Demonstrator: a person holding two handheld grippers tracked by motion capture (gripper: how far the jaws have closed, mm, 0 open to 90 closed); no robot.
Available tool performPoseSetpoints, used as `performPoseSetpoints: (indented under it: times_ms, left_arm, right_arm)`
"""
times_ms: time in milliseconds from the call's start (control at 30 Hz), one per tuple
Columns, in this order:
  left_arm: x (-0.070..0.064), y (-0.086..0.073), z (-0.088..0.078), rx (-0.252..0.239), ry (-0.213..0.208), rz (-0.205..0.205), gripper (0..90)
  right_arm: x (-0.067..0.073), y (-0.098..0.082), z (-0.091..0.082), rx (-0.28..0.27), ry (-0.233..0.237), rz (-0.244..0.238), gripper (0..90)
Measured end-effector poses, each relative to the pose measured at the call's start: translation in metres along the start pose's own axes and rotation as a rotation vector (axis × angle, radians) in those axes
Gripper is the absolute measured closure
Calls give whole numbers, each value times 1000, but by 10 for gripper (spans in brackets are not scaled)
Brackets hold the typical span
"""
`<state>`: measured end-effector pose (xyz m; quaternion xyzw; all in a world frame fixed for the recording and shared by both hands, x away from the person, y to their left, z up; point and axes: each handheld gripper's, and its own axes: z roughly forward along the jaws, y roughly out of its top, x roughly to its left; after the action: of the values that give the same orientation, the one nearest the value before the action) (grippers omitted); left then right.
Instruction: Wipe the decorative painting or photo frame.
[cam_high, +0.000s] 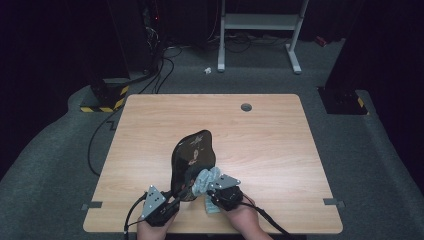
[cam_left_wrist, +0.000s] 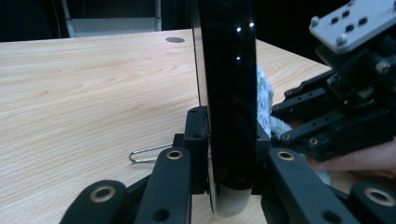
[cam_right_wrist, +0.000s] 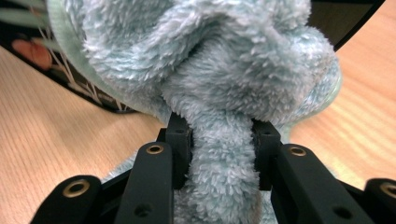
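At the bench's (cam_high: 150, 130) 6 o'clock edge, a glossy black plate (cam_high: 192, 155) was held on edge by the left gripper (cam_high: 172, 197), its fingers (cam_left_wrist: 196, 135) clamped on the lower rim. Just beside it at 3 o'clock, a fluffy pale-blue cloth (cam_high: 205, 181) was pinched between the right gripper's (cam_high: 212, 191) fingers (cam_right_wrist: 180, 140) and pressed against the plate's face.

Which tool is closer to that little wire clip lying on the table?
Left. The left tool, clamped on the black plate, has the wire clip just beside its jaws; the right tool works with the fluffy cloth beyond the plate.
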<state>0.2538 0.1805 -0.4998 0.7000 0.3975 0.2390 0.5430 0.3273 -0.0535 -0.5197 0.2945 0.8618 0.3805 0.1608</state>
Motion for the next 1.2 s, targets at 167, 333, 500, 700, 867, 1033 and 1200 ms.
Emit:
performPoseSetpoints:
  times_ms: [167,333,500,700,867,1033,1200]
  left_arm:
    - [0,0,0,-2,-2,-4,775]
    - [0,0,0,0,-1,-3,775]
    - [1,2,-2,9,-8,2,767]
    - [5,14,-9,-6,-2,-6,677]
    - [8,27,-14,-24,-6,-5,628]
    - [8,41,-14,-34,-4,1,598]
    - [11,53,-13,-48,-1,-2,610]
  right_arm:
    - [-4,19,-17,-77,-11,14,673]
    - [-5,25,-21,-95,-14,10,672]
    - [-10,-2,2,7,5,19,673]
    - [-10,-11,1,-8,7,42,676]
    - [-10,-12,2,-13,6,43,676]
    - [-11,-13,2,-18,8,46,676]
    - [-10,-13,1,-19,9,47,676]
